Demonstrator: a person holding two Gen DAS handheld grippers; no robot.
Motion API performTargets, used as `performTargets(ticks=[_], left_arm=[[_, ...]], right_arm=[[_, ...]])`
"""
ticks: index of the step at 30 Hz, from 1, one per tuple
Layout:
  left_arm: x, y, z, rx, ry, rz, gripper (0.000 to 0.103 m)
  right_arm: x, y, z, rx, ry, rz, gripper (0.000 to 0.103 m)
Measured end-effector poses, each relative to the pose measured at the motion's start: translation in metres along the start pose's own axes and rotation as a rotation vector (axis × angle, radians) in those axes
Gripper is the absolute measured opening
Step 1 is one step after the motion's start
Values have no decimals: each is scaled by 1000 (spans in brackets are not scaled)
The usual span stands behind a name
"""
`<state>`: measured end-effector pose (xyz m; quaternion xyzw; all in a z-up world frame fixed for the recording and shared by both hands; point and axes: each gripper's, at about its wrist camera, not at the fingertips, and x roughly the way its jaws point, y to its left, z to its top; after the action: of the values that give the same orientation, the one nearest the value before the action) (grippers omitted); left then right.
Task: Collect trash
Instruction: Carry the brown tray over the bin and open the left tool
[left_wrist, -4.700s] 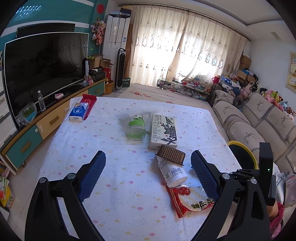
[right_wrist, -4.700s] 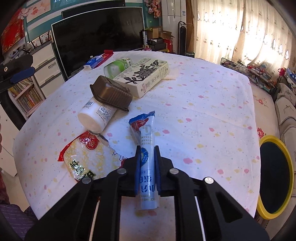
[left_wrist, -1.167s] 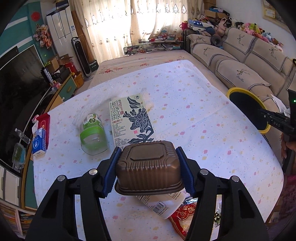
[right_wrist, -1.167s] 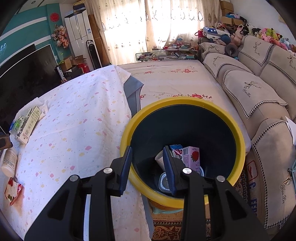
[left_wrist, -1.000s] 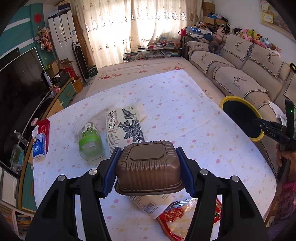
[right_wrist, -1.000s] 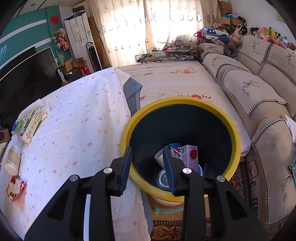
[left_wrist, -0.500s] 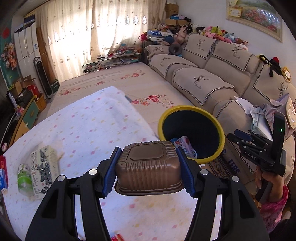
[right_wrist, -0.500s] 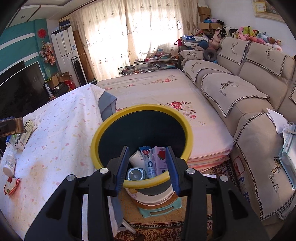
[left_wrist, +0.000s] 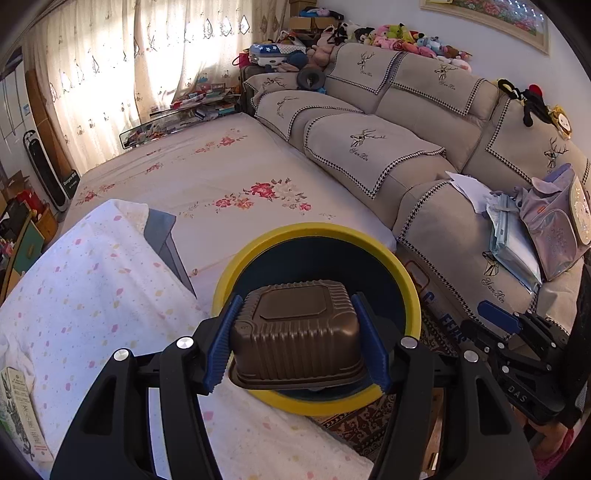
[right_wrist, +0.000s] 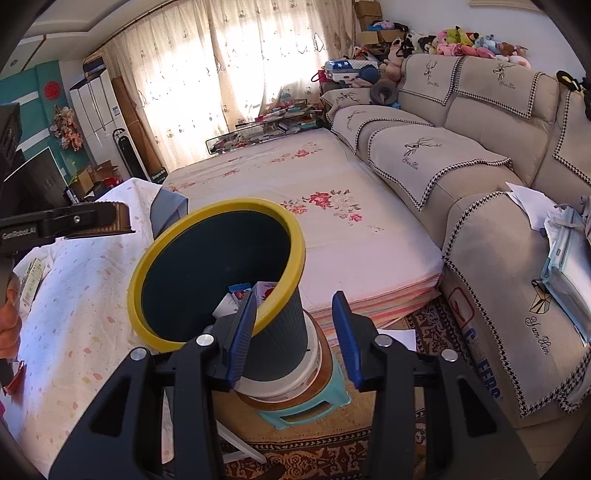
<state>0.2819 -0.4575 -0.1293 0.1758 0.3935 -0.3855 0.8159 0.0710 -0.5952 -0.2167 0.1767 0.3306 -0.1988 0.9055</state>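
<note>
My left gripper (left_wrist: 295, 343) is shut on a brown ribbed plastic tray (left_wrist: 295, 332), held upside down just above the near rim of the yellow-rimmed dark trash bin (left_wrist: 406, 273). In the right wrist view the bin (right_wrist: 291, 236) holds several wrappers and cartons, and the left gripper with the tray (right_wrist: 120, 218) shows at the left, beside the bin's rim. My right gripper (right_wrist: 293, 339) is open and empty, pulled back from the bin on its right side. It also shows at the right edge of the left wrist view (left_wrist: 509, 332).
The bin stands on a white bucket and a teal stool (right_wrist: 314, 402) between the cloth-covered table (left_wrist: 92, 280) and a beige sofa (left_wrist: 424, 177). A green tea box (left_wrist: 18, 410) lies on the table's left edge. A floral mattress (left_wrist: 221, 173) lies beyond. A patterned rug (right_wrist: 332, 454) covers the floor.
My left gripper has carried the brown tray from the table over to the bin's rim. My right gripper has let go its tube into the bin, opened wider and backed away to the right.
</note>
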Motion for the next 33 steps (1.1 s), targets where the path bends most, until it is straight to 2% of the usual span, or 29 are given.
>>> performTargets(ticks=[3,5,6,11,16,23,26,33], left_arm=[[21,-2,7,-12,14,21,62],[32,-2,10,-19,22,49,80],[35,-3,12,-25,20,64,82],[22,7,11,-90,1,63,83],[-31,19,-7,-125,-79,88,91],[-112,53,-45,-221,-163,113,92],[-152,73,-69,-271,-223,159,98],[-237,122,-142,-375,-302,321,98]], right_arm=[[1,-6,0,9,3,-3,41],[2,-7,0,12,4,-2,41],[2,-7,-1,13,5,0,42],[4,-2,-2,3,13,15,43],[2,9,-4,-15,13,32,44],[-7,35,-6,-63,11,56,45],[-12,48,-6,-86,5,71,47],[-28,97,-5,-177,-10,117,51]])
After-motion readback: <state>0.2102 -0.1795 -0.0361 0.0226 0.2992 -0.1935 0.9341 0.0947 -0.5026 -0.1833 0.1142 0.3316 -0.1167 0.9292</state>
